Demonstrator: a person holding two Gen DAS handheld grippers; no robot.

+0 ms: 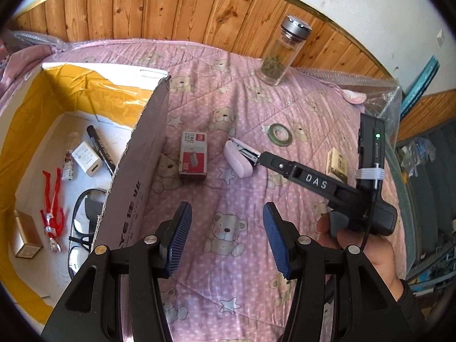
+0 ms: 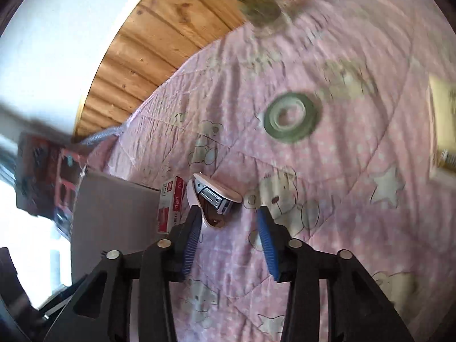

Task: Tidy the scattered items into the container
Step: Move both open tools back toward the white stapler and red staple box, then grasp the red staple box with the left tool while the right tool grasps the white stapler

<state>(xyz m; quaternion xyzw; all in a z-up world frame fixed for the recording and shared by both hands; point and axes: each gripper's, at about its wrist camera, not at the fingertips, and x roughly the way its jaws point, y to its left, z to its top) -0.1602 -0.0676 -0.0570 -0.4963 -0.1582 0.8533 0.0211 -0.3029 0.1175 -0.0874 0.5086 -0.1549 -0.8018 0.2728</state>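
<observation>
A cardboard box [image 1: 151, 154] stands at the left on the pink quilt; inside lie a marker, a white charger, a red figure, black glasses and a small gold box. On the quilt lie a pink stapler [image 1: 238, 159], a staples box [image 1: 192, 156], a tape roll [image 1: 280, 134] and a yellow box [image 1: 337, 164]. My left gripper [image 1: 226, 238] is open and empty, above the quilt beside the box. My right gripper [image 2: 228, 235] is open, just short of the stapler [image 2: 212, 196], its left finger beside the stapler's end. The staples box [image 2: 171, 205] and tape roll [image 2: 290, 116] show there too.
A glass jar [image 1: 278, 55] of dried leaves stands at the far edge of the quilt near the wooden wall panel. Bubble wrap lies along the right edge. The right gripper's body [image 1: 342, 188] reaches in from the right.
</observation>
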